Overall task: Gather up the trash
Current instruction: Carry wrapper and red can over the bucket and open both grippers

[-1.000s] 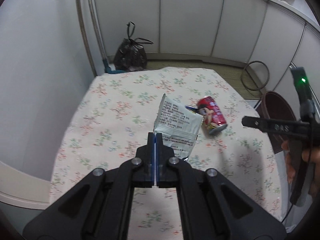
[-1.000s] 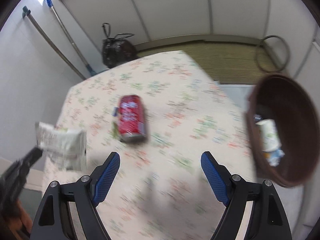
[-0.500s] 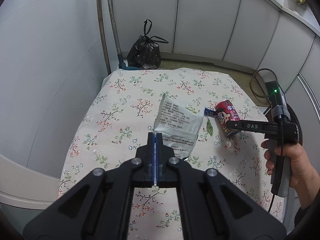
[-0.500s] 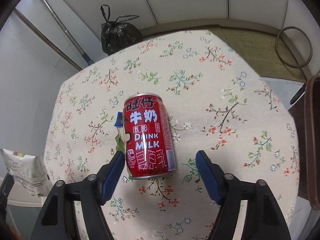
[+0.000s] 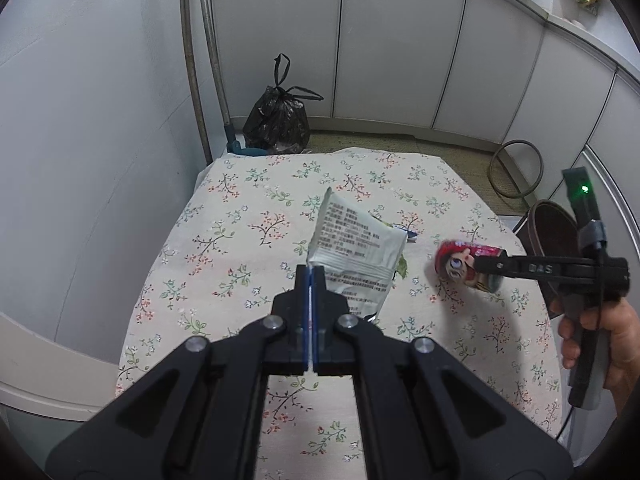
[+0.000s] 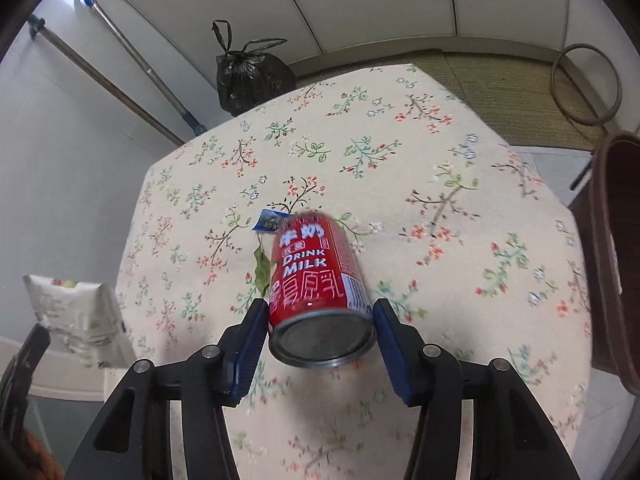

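Note:
My left gripper (image 5: pixel 311 276) is shut on the corner of a white printed snack wrapper (image 5: pixel 356 256) and holds it above the flowered table (image 5: pixel 240 240). The wrapper also shows at the left of the right wrist view (image 6: pixel 76 312). My right gripper (image 6: pixel 320 312) is shut on a red milk drink can (image 6: pixel 316 276), base toward the camera, lifted off the cloth. In the left wrist view the can (image 5: pixel 460 264) sits in the right gripper's fingers (image 5: pixel 520 268) at the table's right side.
A brown bin (image 6: pixel 616 248) stands off the table's right edge, also in the left wrist view (image 5: pixel 552 232). A small blue scrap (image 6: pixel 269 221) and a green leaf (image 6: pixel 262 268) lie on the cloth. A black trash bag (image 5: pixel 280 120) sits on the floor beyond.
My right gripper has closed on the red can and lifted it off the cloth. My left gripper still holds the wrapper, roughly in place.

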Action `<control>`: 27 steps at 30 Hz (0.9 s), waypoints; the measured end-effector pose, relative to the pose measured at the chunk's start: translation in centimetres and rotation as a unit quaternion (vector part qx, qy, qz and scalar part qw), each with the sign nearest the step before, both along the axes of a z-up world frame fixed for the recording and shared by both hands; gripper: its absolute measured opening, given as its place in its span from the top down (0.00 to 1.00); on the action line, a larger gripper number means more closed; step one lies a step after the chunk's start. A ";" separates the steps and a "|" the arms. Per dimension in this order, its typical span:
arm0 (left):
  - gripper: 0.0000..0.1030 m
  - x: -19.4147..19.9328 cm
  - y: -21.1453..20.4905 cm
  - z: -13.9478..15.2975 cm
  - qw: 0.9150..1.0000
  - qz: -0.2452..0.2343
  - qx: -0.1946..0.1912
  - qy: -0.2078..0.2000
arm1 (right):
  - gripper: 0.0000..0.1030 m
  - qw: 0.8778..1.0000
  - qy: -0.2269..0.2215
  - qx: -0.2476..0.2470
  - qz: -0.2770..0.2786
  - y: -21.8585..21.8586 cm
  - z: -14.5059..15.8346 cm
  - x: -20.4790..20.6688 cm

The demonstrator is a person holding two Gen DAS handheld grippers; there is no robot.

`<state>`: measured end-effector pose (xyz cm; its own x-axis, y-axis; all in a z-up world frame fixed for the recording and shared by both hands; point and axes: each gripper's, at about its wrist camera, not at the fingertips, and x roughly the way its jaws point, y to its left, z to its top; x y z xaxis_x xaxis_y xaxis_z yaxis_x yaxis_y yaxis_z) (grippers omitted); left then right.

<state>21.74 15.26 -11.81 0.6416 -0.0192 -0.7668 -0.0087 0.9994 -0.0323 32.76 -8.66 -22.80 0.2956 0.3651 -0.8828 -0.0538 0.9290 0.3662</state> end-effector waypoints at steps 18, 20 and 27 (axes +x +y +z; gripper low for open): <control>0.99 -1.6 -9.8 2.0 0.996 -0.086 -0.027 -0.021 | 0.48 0.993 -0.065 -0.005 -0.094 -14.8 9.8 -9.4; 0.99 -1.5 -11.6 1.9 0.995 -0.096 -0.034 -0.019 | 0.48 0.990 -0.079 -0.009 -0.118 -17.3 10.6 -10.1; 0.99 -1.0 -20.6 1.4 0.986 -0.164 -0.013 -0.024 | 0.48 0.978 -0.092 -0.046 -0.184 -25.5 11.3 -11.5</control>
<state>20.70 -5.39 -10.37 0.6329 -0.2522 -0.7320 0.3178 0.9468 -0.0513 21.28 -34.13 -11.48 0.5482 0.1254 -0.8269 0.2337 0.9263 0.2955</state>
